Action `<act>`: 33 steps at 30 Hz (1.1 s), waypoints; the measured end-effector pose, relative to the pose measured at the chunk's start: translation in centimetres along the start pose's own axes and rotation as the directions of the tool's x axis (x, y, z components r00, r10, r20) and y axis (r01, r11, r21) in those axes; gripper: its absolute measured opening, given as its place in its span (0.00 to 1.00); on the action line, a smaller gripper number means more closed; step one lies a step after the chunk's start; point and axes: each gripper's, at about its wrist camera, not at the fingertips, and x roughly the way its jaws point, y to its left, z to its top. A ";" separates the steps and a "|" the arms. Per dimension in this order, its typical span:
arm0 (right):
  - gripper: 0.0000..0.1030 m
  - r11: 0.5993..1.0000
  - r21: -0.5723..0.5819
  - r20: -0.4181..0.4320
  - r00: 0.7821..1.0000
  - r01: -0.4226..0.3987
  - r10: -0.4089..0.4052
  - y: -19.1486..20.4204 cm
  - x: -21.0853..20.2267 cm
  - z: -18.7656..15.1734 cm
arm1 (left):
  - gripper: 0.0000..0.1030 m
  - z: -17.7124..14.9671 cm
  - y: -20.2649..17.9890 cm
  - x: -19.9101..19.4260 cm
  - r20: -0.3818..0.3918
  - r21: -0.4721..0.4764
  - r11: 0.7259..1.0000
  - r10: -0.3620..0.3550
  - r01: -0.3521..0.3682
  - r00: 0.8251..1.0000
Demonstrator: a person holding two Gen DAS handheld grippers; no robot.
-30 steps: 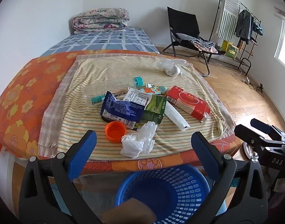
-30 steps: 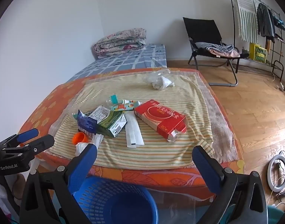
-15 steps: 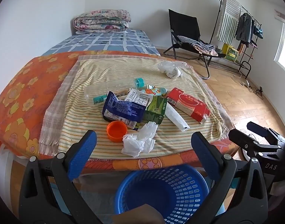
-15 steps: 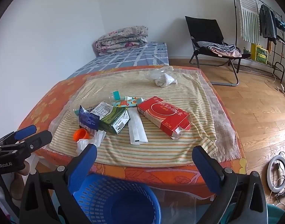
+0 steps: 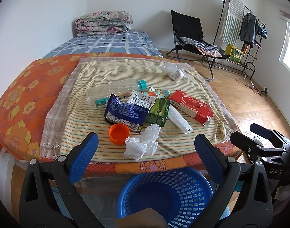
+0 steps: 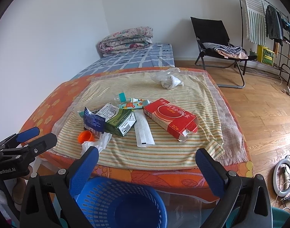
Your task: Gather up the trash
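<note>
Trash lies on a striped cloth [image 5: 110,72] on the bed: crumpled tissue [image 5: 143,144], orange cap [image 5: 118,134], blue wrapper [image 5: 126,114], green milk carton [image 5: 156,110], red box [image 5: 192,106], white sachet [image 5: 180,120], clear bottle [image 5: 118,88] and a white plastic bag [image 5: 173,71]. A blue basket [image 5: 163,195] stands on the floor below the bed's near edge. My left gripper [image 5: 146,152] is open and empty above the basket, short of the tissue. My right gripper [image 6: 146,163] is open and empty, facing the red box [image 6: 170,118] and basket [image 6: 120,203].
A folded quilt [image 5: 104,21] lies at the bed's far end. A black folding chair [image 5: 190,36] and a clothes rack [image 5: 243,24] stand on the wood floor to the right. A ring light [image 6: 284,176] lies on the floor.
Both grippers have shifted slightly toward the bed and up; the trash looks a little nearer. Nothing was taken hold of.
</note>
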 end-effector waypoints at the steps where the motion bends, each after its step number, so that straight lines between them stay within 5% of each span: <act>1: 1.00 1.000 -0.001 0.000 1.000 -0.001 0.001 0.0 0.0 0.0 | 1.00 0.0 0.1 0.0 -0.001 -0.002 1.000 0.000 0.000 1.000; 33: 1.00 1.000 0.003 -0.002 1.000 -0.004 0.004 0.1 0.0 -0.1 | 1.00 -0.1 0.2 0.1 0.002 -0.010 1.000 -0.004 0.004 1.000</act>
